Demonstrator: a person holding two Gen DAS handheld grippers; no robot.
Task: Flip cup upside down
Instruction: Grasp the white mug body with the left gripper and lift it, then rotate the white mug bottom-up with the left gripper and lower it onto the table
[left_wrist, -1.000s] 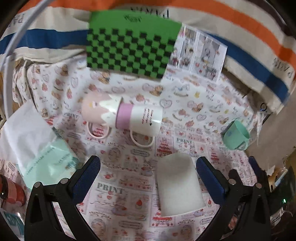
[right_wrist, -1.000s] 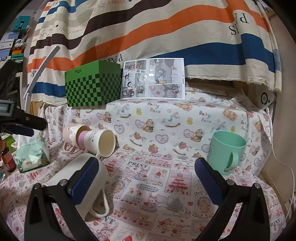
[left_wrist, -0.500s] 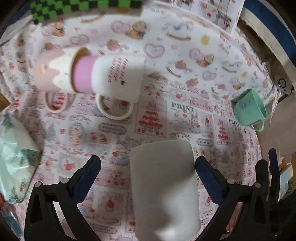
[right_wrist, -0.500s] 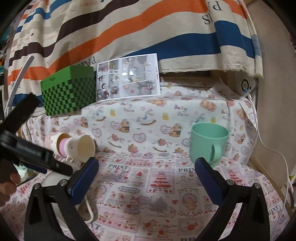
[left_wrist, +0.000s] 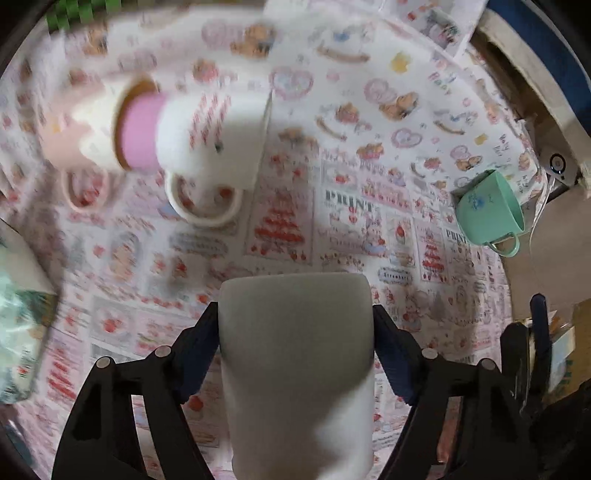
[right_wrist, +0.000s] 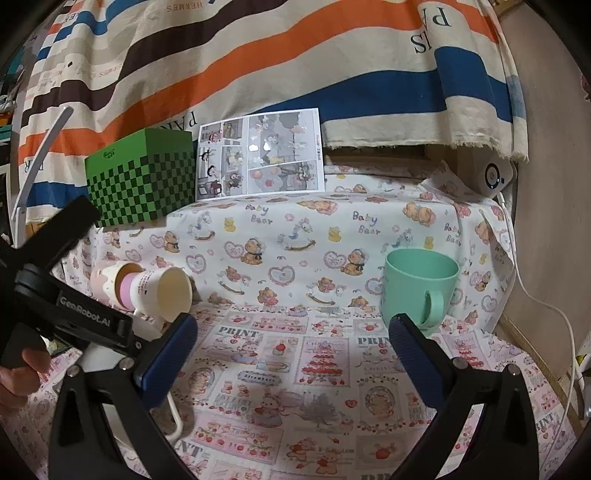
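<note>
A plain white cup (left_wrist: 295, 354) lies on its side on the patterned cloth. My left gripper (left_wrist: 295, 325) is shut on the white cup, with a blue pad against each side of it. In the right wrist view the white cup (right_wrist: 99, 354) is mostly hidden behind the left gripper's black body (right_wrist: 70, 317); its handle (right_wrist: 173, 417) shows at the lower left. My right gripper (right_wrist: 291, 354) is open and empty above the cloth. An upright mint green cup (right_wrist: 419, 288) stands just beyond its right finger, and also shows in the left wrist view (left_wrist: 489, 210).
Two nested mugs, pink and white (left_wrist: 170, 133), lie on their sides at the far left (right_wrist: 147, 288). A green checkered box (right_wrist: 142, 181) and a photo card (right_wrist: 260, 155) stand at the back against a striped cloth. A tissue pack (left_wrist: 22, 332) lies at the left.
My left gripper has moved forward and down over the white cup and closed on it. My right gripper has shifted slightly; the green cup now sits nearer its right finger.
</note>
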